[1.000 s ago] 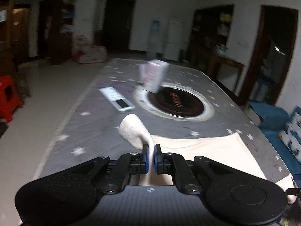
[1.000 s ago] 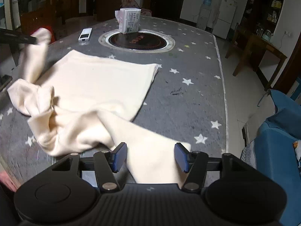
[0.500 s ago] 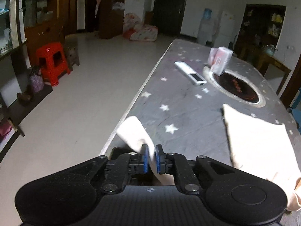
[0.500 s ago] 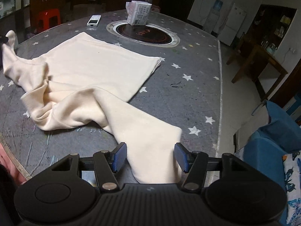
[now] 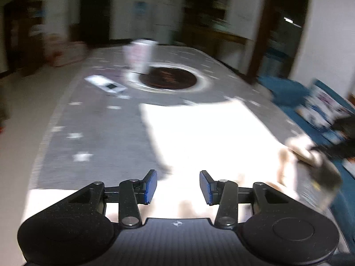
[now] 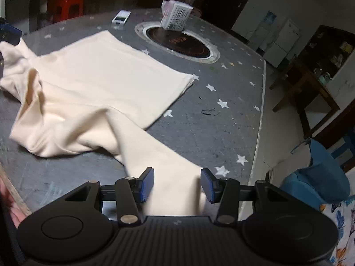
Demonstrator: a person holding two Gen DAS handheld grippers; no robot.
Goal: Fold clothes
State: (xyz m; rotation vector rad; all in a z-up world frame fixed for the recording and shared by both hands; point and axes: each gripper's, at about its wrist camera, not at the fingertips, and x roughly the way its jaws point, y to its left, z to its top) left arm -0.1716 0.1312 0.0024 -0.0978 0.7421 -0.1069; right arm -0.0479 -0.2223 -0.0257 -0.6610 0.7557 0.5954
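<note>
One cream garment is spread on the grey starred surface, and its near sleeve is seen between the closing fingers of the right gripper, whose pads are not yet pressed on it. The blurred left gripper is held over the cloth with fingers opening and nothing gripped. One box and one remote are counted beyond.
</note>
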